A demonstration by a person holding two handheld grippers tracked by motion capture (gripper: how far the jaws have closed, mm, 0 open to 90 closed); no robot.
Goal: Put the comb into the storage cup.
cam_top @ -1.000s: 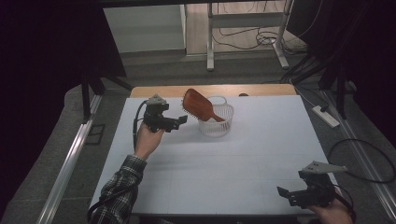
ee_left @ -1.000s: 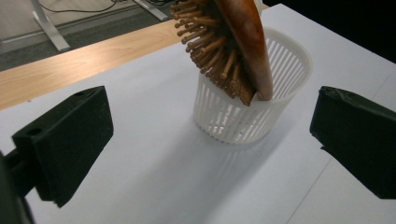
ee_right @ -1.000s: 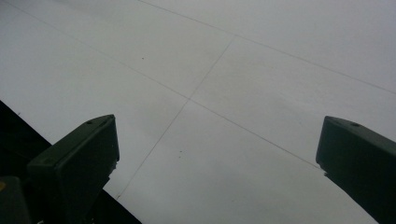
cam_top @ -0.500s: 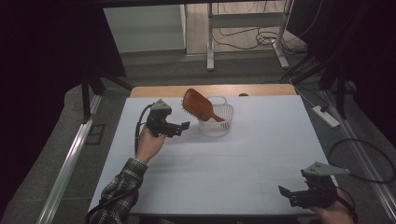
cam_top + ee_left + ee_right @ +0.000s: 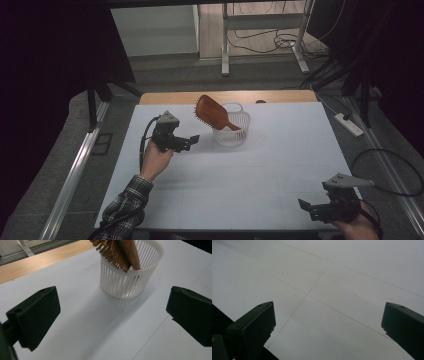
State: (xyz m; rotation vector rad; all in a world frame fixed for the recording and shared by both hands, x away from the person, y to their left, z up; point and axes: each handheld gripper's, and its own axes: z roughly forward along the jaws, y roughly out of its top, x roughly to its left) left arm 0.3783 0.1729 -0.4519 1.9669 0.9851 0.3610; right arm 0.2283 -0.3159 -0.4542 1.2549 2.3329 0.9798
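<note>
Right tool [image 5: 306, 206] at the near right corner of the white desk [image 5: 280, 165] — jaws spread wide, nothing between them, bare desk surface beneath. Left tool [image 5: 189, 141], farther back on the left, likewise wide open and empty, aimed at the white slotted basket [image 5: 231, 136] just beyond it without touching. Basket upright near the desk's far edge — a reddish-brown hairbrush [image 5: 209, 111] stands in it, handle down, bristled head leaning out over the rim toward the left.

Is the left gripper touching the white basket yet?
Apart. In the left gripper view, bare table lies between the open jaws of the left gripper and the white basket.
</note>
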